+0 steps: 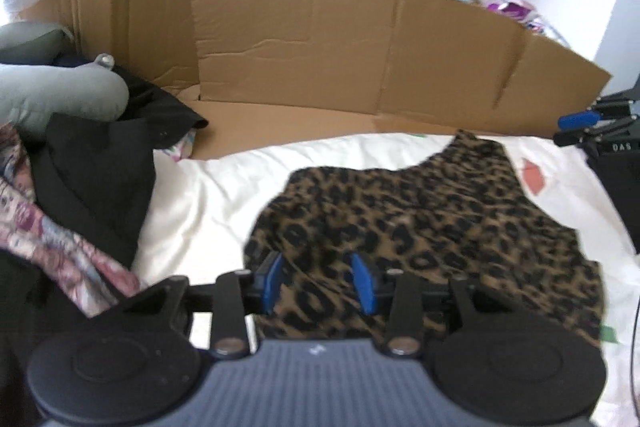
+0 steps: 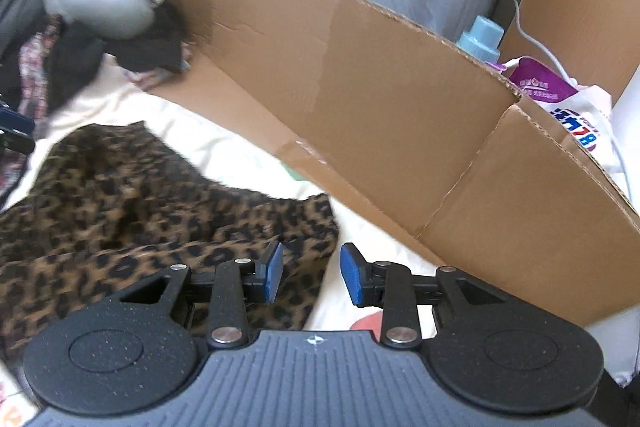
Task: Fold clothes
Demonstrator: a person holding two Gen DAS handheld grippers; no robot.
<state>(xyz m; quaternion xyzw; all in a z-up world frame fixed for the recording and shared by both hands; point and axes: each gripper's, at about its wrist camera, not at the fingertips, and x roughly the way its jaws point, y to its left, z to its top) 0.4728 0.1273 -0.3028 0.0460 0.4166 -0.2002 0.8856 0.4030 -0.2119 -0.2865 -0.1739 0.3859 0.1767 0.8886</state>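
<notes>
Left to right. At far left, a heap of other clothes: a black garment [image 1: 96, 179] and a floral cloth [image 1: 60, 251], with a grey neck pillow [image 1: 60, 95] on top. The left tool [image 1: 318, 281] stands released, its blue pads apart, over the near left part of the leopard-print top [image 1: 432, 219]; cloth shows behind the gap, but the pads do not press on it. The top lies spread on the pale sheet of the bed [image 1: 208, 195], roughly flat, with its scooped edge toward the cardboard wall [image 1: 320, 39]. The right tool [image 2: 310, 275] is likewise released, over the top's right-hand edge [image 2: 160, 227] where it meets bare sheet [image 2: 360, 239]; nothing is between its pads.

Handling, as judged: the top looks light, soft and limp, possibly fleecy, so it should sag and wrinkle when lifted rather than keep shape, and is not fragile. A single pinched layer may slip or drag the layer beneath. Best hold appears to be at two matching corners or hem points, one per tool, pinching the edge.
</notes>
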